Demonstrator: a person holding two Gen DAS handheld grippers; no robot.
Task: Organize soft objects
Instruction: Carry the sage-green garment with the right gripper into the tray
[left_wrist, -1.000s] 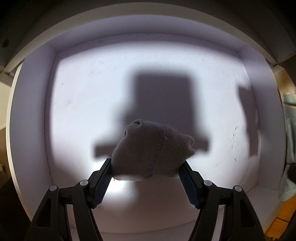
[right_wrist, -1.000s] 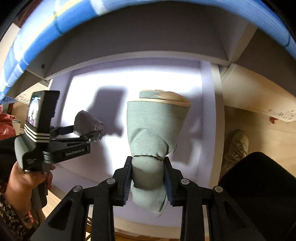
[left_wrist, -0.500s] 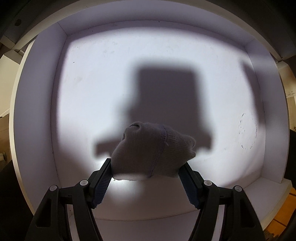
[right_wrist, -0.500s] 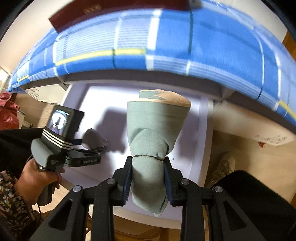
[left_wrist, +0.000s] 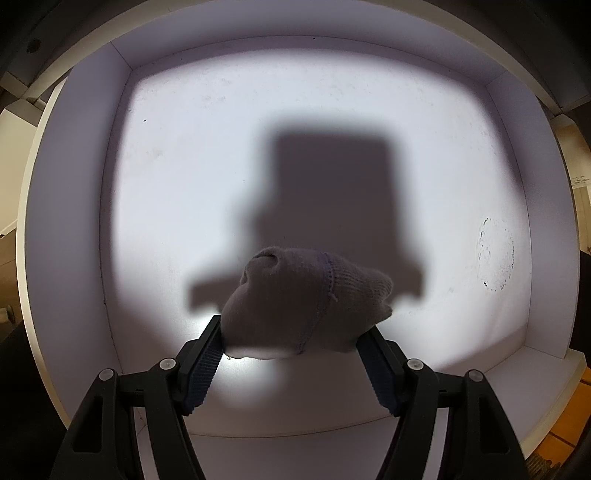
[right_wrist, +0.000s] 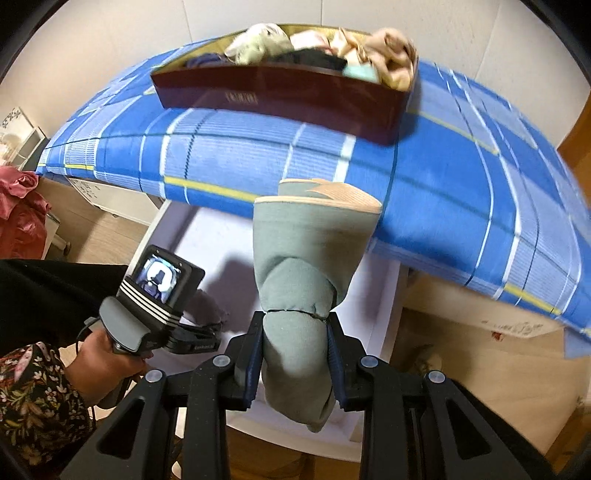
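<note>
Left gripper (left_wrist: 295, 343), fingers half-spread, clamps grey rolled sock (left_wrist: 306, 302) crosswise, pointing down over white drawer (left_wrist: 74, 221) floor. Right gripper (right_wrist: 293, 354) pinches green rolled sock (right_wrist: 306, 273) tight, long axis running forward, held above the drawer's edge; left is nearer.
</note>
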